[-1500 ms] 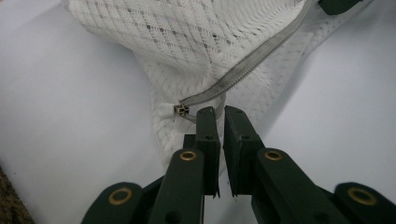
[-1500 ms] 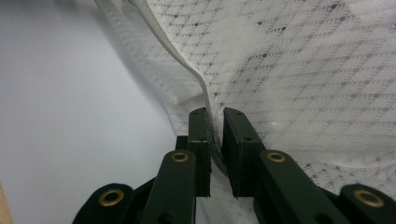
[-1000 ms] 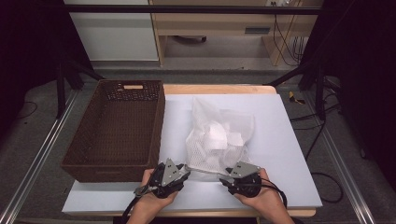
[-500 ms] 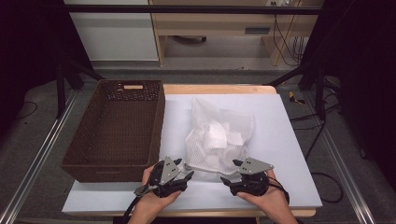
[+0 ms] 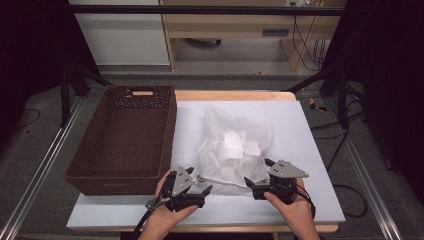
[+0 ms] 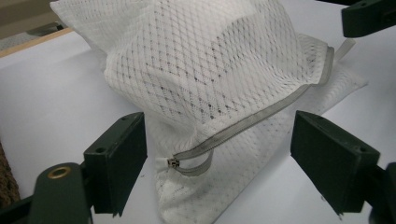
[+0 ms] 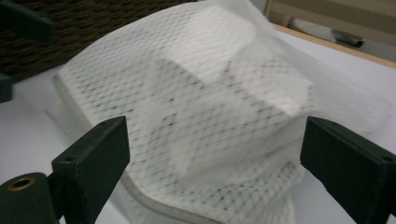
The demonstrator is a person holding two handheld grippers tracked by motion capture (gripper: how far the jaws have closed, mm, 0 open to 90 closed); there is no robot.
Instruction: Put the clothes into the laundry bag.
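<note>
Both grippers sat low at the table's near edge, hands cupped under them, pointing inward. Left gripper [image 5: 202, 191] and right gripper [image 5: 251, 184] had just been opening, jaws spread with nothing pinched. White mesh zip bag [image 5: 232, 150] stuffed with white cloth lay between them, beside the brown wicker basket [image 5: 125, 135].

A white mesh bag [image 5: 233, 150] lies bulging on the desk [image 5: 310, 150], stuffed with white folded contents, its grey zipper [image 6: 261, 114] running along the near edge.
</note>
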